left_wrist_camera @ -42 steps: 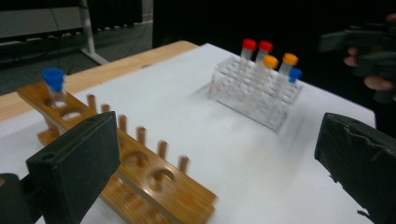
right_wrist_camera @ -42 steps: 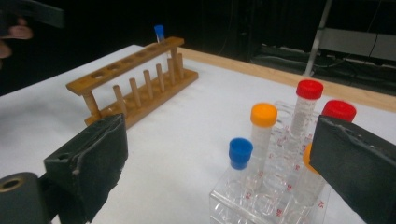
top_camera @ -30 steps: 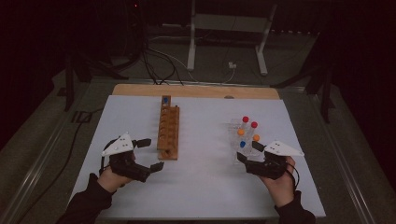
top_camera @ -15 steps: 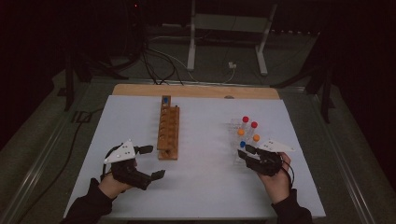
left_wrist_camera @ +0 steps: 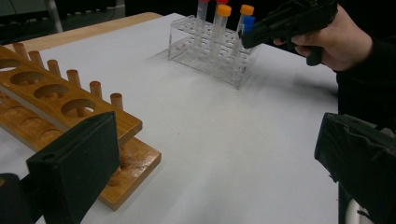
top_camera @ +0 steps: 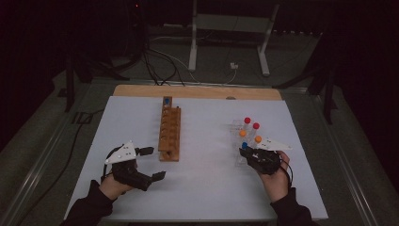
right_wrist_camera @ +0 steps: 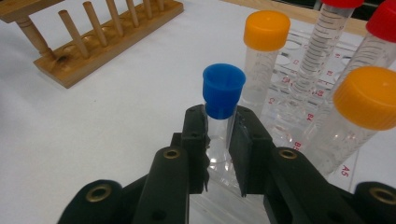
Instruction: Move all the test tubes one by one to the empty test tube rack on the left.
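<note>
In the right gripper view, the right gripper [right_wrist_camera: 219,140] has just been closing, and its two black jaws are now clamped on the blue-capped tube [right_wrist_camera: 223,100] just under the cap. The tube stands upright in the centre of that frame, its cap rising above the jaw tips and its clear body running down between the pads into the clear plastic rack [right_wrist_camera: 299,70]. To the right of it stand two orange-capped tubes [right_wrist_camera: 266,51] and, in the upper right corner, two red-capped tubes [right_wrist_camera: 338,28], all upright in the same rack.

In the high view the right gripper [top_camera: 248,153] sits at the lower right of the white table [top_camera: 207,188], its tips at the near edge of the rack [top_camera: 237,134], with the blue cap [top_camera: 244,145] right at the jaw tips.

The left gripper [top_camera: 153,162] rests at the lower left of the high view, jaws spread apart with nothing between them, just beside the near end of the wooden rack [top_camera: 169,134]. A single blue-capped tube [top_camera: 166,100] stands at that rack's far end. In the left gripper view the wooden rack [left_wrist_camera: 70,98] lies at the left of the frame, and the other hand [left_wrist_camera: 336,42] shows in the upper right, holding its gripper to the clear rack [left_wrist_camera: 210,51].
</note>
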`<state>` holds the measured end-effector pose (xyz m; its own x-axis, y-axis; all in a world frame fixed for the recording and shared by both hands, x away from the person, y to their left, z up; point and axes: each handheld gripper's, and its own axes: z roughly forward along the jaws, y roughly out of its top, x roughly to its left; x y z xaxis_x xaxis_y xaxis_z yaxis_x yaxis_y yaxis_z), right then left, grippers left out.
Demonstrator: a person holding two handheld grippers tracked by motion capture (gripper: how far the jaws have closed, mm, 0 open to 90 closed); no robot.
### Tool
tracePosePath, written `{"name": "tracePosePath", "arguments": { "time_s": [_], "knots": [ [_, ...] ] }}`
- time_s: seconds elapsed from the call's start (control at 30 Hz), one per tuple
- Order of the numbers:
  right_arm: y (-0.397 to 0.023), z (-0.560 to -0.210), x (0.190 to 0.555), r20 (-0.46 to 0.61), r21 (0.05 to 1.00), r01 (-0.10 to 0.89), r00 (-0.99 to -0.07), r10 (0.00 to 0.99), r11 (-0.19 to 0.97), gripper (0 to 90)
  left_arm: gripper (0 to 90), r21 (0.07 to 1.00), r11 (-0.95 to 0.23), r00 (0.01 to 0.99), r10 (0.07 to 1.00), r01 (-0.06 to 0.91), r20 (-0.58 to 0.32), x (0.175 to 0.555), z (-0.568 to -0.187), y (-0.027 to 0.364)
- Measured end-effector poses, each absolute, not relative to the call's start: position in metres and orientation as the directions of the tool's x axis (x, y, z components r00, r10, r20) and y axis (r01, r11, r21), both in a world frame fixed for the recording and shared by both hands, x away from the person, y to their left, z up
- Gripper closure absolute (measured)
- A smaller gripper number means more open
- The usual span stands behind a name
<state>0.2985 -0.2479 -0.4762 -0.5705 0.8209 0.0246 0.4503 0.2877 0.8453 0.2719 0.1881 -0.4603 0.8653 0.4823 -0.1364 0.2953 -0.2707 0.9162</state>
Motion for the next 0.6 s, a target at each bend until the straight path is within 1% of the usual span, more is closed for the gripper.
{"name": "tracePosePath", "arguments": {
  "time_s": [0.27,0.6],
  "knots": [
    [-0.249,-0.465,0.294,-0.002,0.863,0.413,-0.575,0.818,0.292,76.7,1.0,0.910,-0.272,0.866,0.476,0.313,-0.155,0.273,-0.460,0.189],
    [-0.247,-0.434,0.280,-0.082,0.897,0.310,-0.585,0.807,0.316,76.8,1.1,0.912,-0.276,0.873,0.464,0.304,-0.151,0.272,-0.457,0.188]
  ]
}}
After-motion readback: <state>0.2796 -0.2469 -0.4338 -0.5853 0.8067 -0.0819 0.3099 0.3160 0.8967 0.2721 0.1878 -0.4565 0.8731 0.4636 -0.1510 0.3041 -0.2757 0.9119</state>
